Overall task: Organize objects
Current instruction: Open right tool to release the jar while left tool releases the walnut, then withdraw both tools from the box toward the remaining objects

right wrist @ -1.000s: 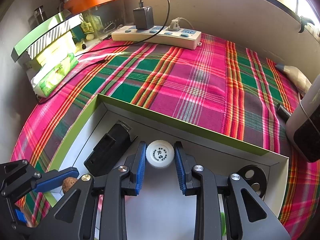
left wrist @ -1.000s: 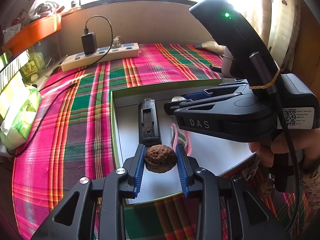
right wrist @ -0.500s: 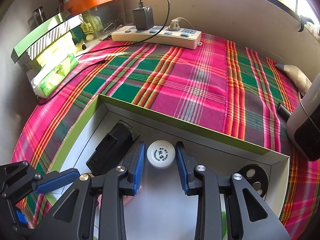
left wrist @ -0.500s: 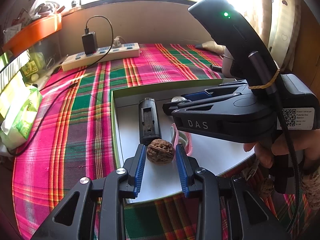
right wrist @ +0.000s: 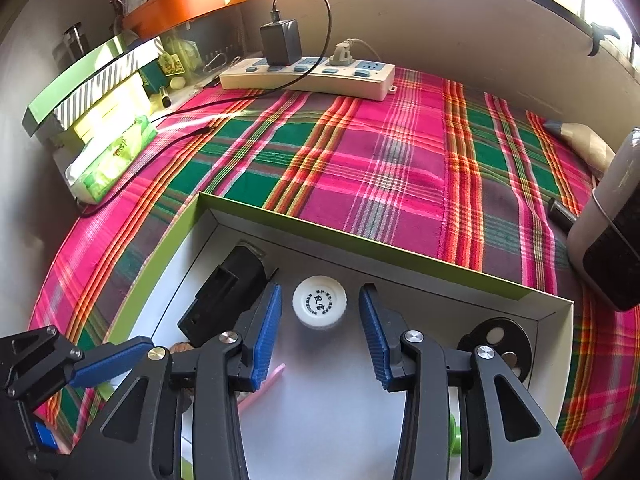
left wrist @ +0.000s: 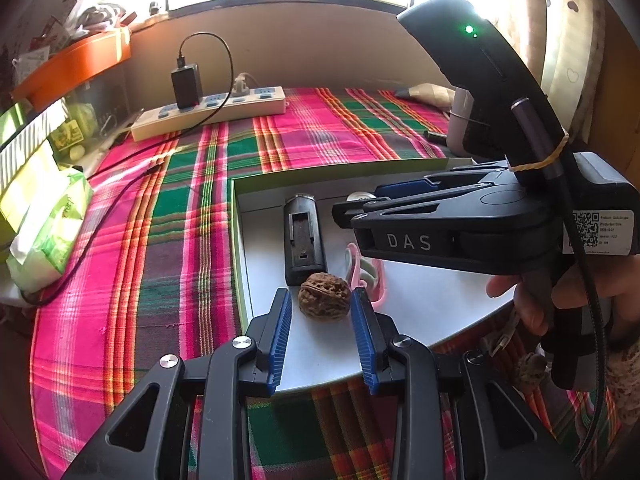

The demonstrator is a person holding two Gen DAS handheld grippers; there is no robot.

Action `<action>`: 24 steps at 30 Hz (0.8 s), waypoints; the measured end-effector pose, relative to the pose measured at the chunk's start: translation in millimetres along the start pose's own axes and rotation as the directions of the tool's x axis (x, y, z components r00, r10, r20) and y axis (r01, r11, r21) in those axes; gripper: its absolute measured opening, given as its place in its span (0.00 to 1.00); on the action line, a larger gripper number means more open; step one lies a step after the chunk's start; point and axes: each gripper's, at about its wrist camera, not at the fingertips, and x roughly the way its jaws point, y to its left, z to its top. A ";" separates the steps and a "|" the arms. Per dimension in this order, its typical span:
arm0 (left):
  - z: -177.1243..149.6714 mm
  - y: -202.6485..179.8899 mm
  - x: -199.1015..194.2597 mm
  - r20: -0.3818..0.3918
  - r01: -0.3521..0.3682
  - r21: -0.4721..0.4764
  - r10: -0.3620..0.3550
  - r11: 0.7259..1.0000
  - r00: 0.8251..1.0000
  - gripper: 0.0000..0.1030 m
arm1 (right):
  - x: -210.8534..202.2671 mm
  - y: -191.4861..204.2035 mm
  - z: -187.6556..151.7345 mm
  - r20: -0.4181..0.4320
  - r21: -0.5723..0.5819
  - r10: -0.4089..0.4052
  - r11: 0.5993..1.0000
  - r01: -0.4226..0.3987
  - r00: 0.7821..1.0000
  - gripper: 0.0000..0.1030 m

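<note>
At the bottom centre of the left wrist view, the left gripper (left wrist: 322, 320) is spread, its blue pads clear of a brown walnut (left wrist: 324, 297) lying between them on the white floor of a shallow green-edged box (left wrist: 236, 216). Just above the walnut lies a black rectangular device (left wrist: 303, 236); a pink item (left wrist: 370, 276) sits to its right. At the lower centre of the right wrist view, the right gripper (right wrist: 320, 328) is also spread, with a white bottle cap (right wrist: 319, 301) resting untouched between its pads. A black disc (right wrist: 500, 340) sits at lower right. The box rests on a plaid cloth (right wrist: 380, 160).
</note>
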 end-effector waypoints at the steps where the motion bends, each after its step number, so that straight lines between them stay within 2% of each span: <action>1: -0.3 -0.4 -0.9 0.001 -0.003 0.000 0.003 1.000 1.000 0.28 | -1.2 -0.3 -0.4 0.003 0.002 0.002 1.000 -0.002 1.000 0.44; 24: -16.6 -8.4 -35.1 0.030 -0.022 -0.010 0.022 1.000 0.999 0.28 | -51.3 6.5 -27.1 0.083 0.039 0.011 0.999 -0.014 0.997 0.45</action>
